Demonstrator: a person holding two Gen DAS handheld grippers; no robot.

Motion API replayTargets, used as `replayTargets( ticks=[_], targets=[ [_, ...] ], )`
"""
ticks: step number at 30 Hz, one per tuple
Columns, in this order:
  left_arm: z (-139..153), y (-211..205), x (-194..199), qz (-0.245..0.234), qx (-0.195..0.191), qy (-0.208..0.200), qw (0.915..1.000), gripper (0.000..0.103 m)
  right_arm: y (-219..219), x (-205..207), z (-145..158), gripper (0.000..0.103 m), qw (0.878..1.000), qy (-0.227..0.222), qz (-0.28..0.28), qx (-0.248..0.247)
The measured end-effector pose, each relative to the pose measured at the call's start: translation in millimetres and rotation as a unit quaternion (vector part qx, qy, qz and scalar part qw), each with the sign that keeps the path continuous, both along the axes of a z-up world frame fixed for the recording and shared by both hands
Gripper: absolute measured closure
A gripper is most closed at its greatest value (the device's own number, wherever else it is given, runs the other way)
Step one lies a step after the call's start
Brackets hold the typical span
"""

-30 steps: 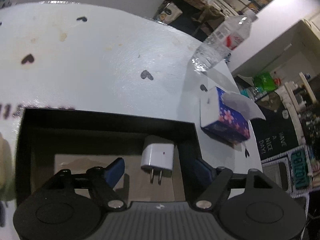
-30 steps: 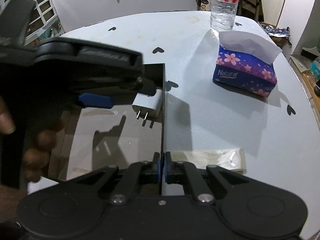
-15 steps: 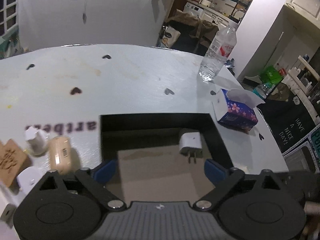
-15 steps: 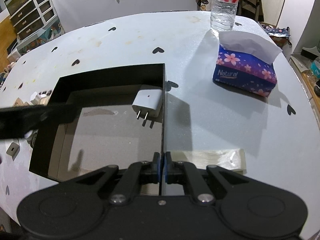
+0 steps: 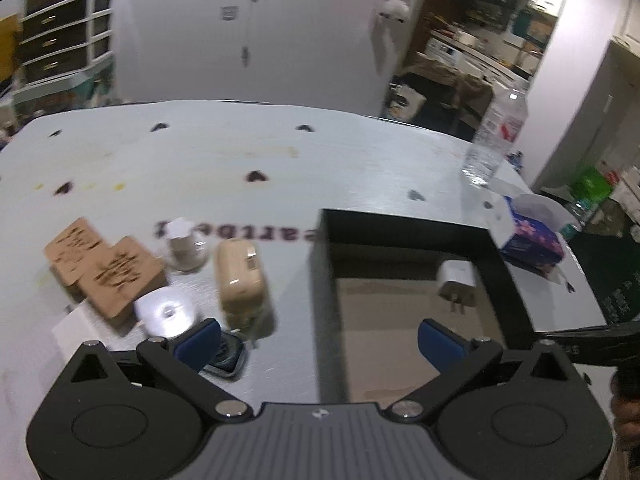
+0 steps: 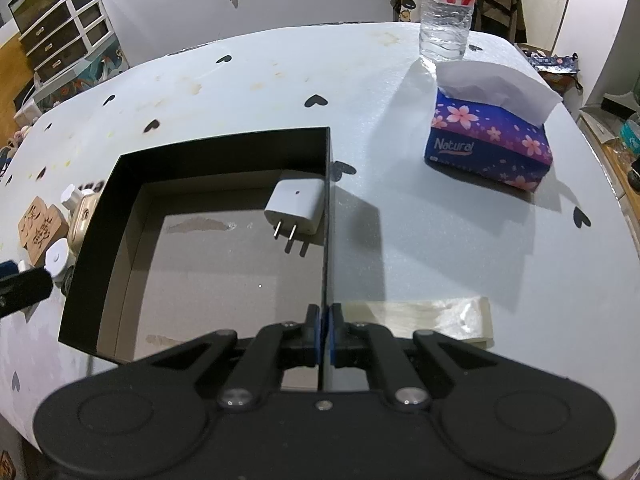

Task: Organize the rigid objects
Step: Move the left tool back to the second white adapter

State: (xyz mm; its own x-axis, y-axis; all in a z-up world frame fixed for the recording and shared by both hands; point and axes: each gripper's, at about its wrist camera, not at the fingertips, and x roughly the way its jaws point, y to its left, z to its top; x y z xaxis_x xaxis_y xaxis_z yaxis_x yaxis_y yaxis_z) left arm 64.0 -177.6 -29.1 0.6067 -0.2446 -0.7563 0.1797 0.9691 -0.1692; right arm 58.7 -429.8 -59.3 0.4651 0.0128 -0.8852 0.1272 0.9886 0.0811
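The white charger (image 6: pixel 296 204) lies in the far right corner of the black box (image 6: pixel 96 248), prongs toward the near side. The remaining small things sit on the worktop (image 5: pixel 240 160) just left of the box: a beige case (image 5: pixel 239 276), long axis running away from the viewer, 2 wooden blocks (image 5: pixel 108 276) and a white disc (image 5: pixel 168 312). The left gripper (image 5: pixel 318 340), jaws just spread wide and empty, is nearest, with the case ahead-left. The right gripper (image 6: pixel 323 336) is clenched on the box's right wall.
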Motion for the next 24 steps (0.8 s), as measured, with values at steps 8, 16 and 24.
replayTargets(
  ticks=[8,16,24],
  targets=[
    [-10.8,38.5,-9.4,0.091,0.016,0.003,0.9958,0.0,1.1,-0.1,0.3,0.098,1.0,-0.001,0.011,-0.005],
    [-22.2,90.2,3.3,0.202,0.056,0.012,0.9778,0.0,2.4,-0.2,0.6,0.098,1.0,0.0,0.011,-0.008],
    [-38.0,132.7,25.4,0.304,0.035,0.053,0.9504,0.017,3.0,-0.5,0.3,0.098,1.0,0.001,0.01,-0.01]
  ],
)
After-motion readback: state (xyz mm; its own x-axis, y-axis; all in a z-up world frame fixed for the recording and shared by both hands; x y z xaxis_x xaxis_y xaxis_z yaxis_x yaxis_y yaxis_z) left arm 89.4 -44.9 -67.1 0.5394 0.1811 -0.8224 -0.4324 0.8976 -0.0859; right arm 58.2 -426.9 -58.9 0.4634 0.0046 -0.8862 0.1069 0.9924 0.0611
